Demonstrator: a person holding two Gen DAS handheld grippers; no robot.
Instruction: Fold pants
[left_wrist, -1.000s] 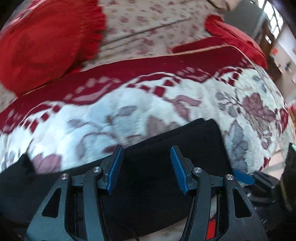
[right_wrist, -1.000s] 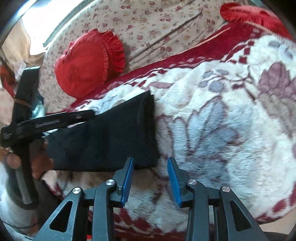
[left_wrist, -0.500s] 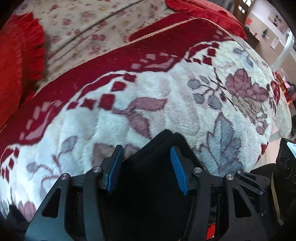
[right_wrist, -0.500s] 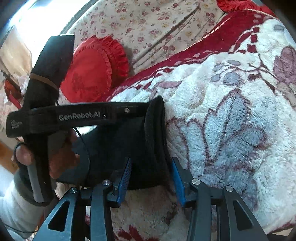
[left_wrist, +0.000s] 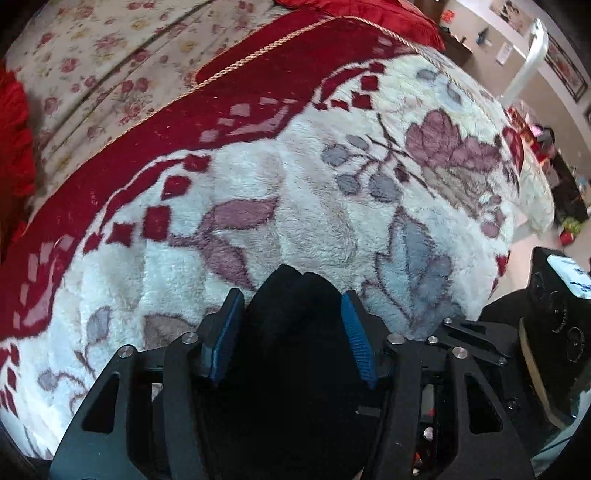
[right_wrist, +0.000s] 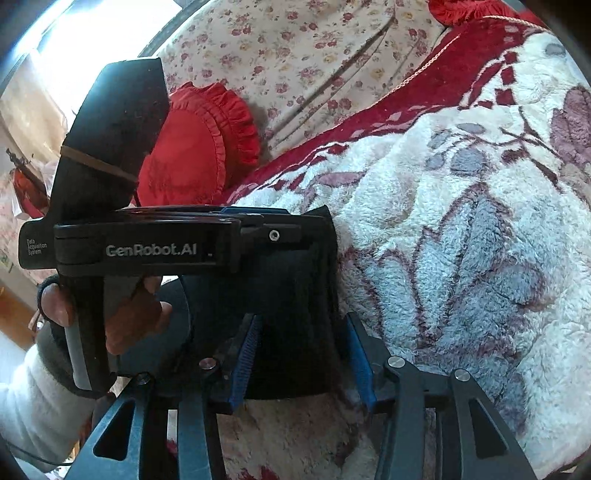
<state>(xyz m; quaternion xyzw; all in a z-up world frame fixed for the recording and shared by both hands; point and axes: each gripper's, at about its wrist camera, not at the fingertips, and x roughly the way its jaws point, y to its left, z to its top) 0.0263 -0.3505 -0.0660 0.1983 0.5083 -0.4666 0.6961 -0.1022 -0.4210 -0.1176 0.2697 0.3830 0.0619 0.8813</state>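
Pants: black pants (right_wrist: 291, 295), folded into a compact bundle, lie on the fluffy blanket (right_wrist: 461, 229) near its front edge; in the left wrist view the dark cloth (left_wrist: 295, 332) bulges up between the blue pads.
Left gripper: the left gripper (left_wrist: 291, 332) points steeply down over the folded end of the pants. Its jaws are opening, the cloth lies between them, and the pads look just clear of it. From the right wrist view the same tool (right_wrist: 155, 243) lies across the top of the bundle, gripped by a hand (right_wrist: 122, 310) in a white sleeve (right_wrist: 33, 398).
Right gripper: the right gripper (right_wrist: 303, 354) straddles the near edge of the bundle. Its jaws are opening, the fabric sits between the blue pads (right_wrist: 245, 354), and the grip looks released.
Blanket: white plush with mauve and grey flowers and a dark red border (left_wrist: 229, 92), spread over a sofa.
Sofa back: cream fabric with small roses (right_wrist: 295, 40).
Cushion: a red ruffled cushion (right_wrist: 199, 147) leans against the sofa back, behind the left gripper's handle.
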